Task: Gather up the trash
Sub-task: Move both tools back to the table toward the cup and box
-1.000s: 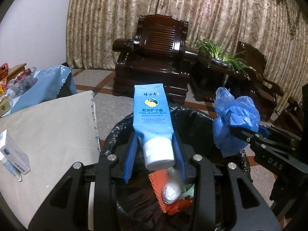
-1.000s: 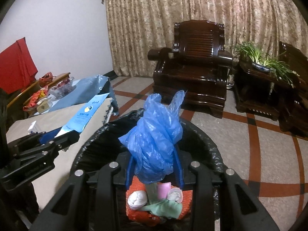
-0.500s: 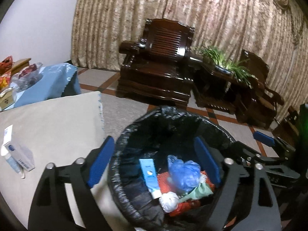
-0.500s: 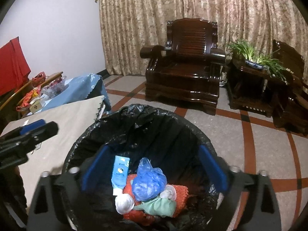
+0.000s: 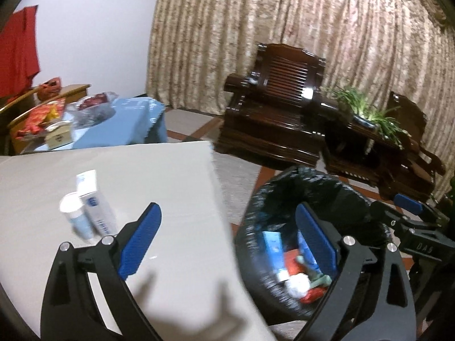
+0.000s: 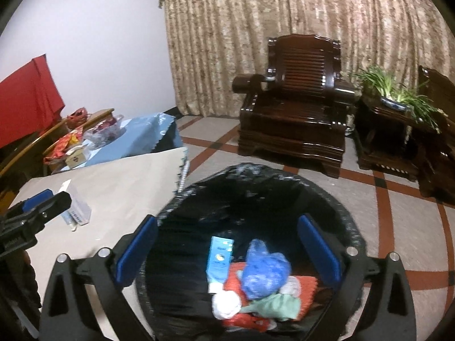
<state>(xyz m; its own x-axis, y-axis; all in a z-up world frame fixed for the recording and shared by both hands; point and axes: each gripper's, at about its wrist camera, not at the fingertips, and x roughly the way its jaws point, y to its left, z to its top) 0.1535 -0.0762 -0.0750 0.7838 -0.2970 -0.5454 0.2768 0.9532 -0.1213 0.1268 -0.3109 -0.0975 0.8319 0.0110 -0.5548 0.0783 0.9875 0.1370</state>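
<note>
Beside the beige-covered table (image 5: 159, 187), at lower right of my left view, stands the black-lined bin (image 6: 256, 187), with a dark wooden armchair (image 6: 295, 113) and a potted plant (image 6: 398, 93) behind. A small box (image 5: 95, 207) and white tube (image 5: 75, 216) lie on the table at left. My left gripper (image 5: 227, 241) is opening, empty; my right gripper (image 6: 227, 253) gapes wide over the bin. Inside lie a blue tube (image 6: 219, 258) and a crumpled blue bag (image 6: 264, 272).
</note>
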